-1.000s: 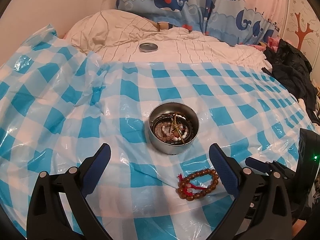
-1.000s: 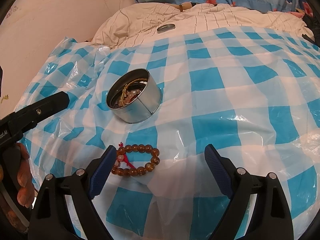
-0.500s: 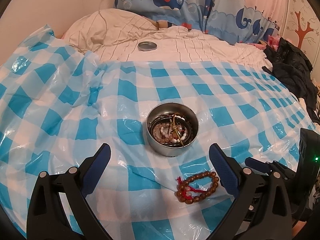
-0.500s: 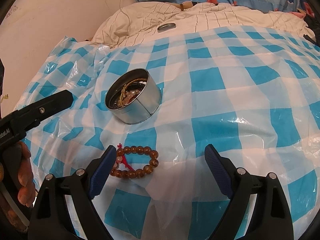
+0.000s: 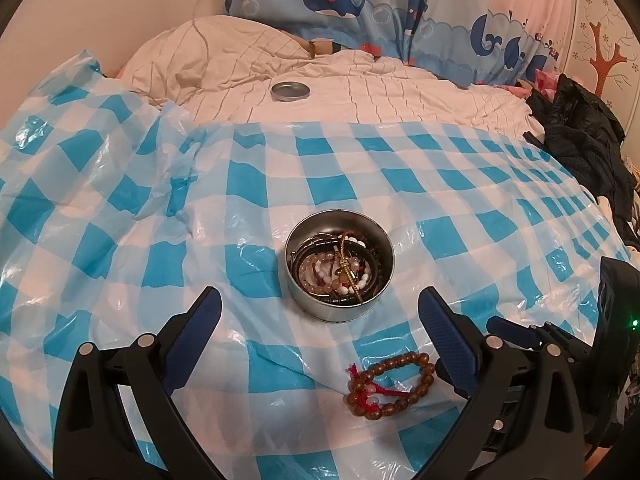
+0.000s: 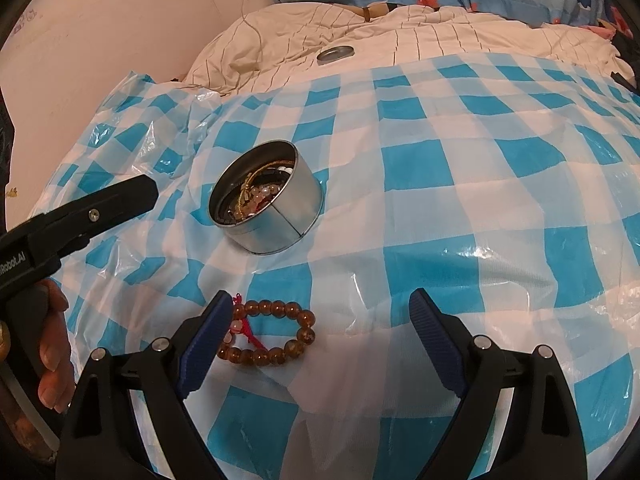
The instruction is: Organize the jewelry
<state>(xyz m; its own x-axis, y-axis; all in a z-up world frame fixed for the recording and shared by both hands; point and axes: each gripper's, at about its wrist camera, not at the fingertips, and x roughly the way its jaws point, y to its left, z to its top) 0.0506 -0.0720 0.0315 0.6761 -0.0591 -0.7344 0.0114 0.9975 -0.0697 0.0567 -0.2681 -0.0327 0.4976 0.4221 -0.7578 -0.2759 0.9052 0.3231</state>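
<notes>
We see the left tongs (image 5: 320,320) standing apart with nothing between their fingers, hovering just short of the round metal tin (image 5: 339,265). The right tongs (image 6: 320,328) are likewise spread wide and empty; their left finger (image 6: 208,344) overlaps the near edge of the brown bead bracelet (image 6: 272,334), though we cannot tell whether it touches the beads.

We take the tin as our landmark. It sits open on the blue-and-white checked plastic sheet (image 5: 256,184) that covers the bed, and it holds a tangle of jewelry (image 5: 338,268): pale and pink beads, dark bands and a gold-coloured chain. The bracelet, with a red cord tied through it, lies flat on the sheet just in front of the tin and a little to its right in the left wrist view, outside the tin and apart from it.

Well behind the tin, past the far edge of the sheet, we see the tin's lid (image 5: 290,91) lying on the cream quilt (image 5: 400,96). Farther behind it hangs a whale-print fabric (image 5: 360,4). Far to the right of the tin there is a heap of dark clothing (image 5: 580,132).

In the right wrist view, to the left of the tin, we see one finger of the left tongs and the hand (image 6: 50,360) gripping their handle.
</notes>
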